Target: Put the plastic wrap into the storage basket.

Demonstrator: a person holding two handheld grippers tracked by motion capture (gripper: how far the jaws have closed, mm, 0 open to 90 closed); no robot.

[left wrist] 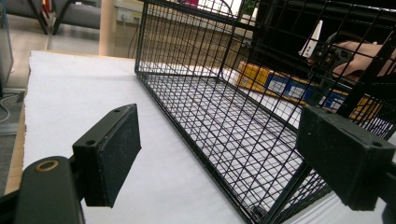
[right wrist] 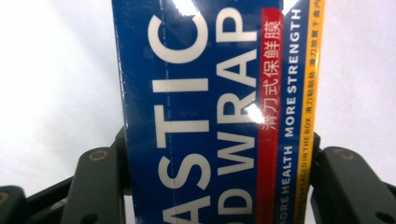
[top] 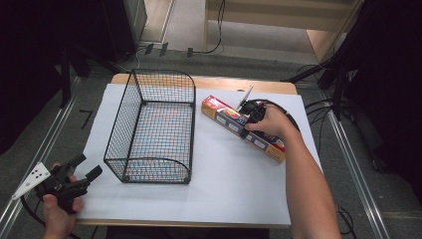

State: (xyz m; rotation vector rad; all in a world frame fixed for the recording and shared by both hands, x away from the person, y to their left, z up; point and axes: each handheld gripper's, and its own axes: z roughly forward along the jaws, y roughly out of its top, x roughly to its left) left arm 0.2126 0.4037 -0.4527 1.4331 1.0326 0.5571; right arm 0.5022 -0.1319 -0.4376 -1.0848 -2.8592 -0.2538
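Black wire mesh forms the open-topped basket (top: 154,132) that stands at the centre of the white sheet (top: 234,184) covering the table. At about 3 o'clock from the basket, just beside it but apart, a long plastic wrap box (top: 219,112) lies flat on the sheet, running from 10 o'clock to 4 o'clock.

The right gripper (top: 250,122) comes down on the middle of that box, the person's right hand (top: 271,122) over it. In the right gripper view the blue lid of the box (right wrist: 215,112) sits between the two jaws, which press against its long sides; they look clamped on it, though the contact edges are partly hidden by the box itself.

At 7 o'clock from the basket, past the sheet's corner, the left hand (top: 59,214) holds the left gripper (top: 84,167) off the table edge. Its jaws stand wide apart with nothing between them, pointing toward the basket (left wrist: 224,121).
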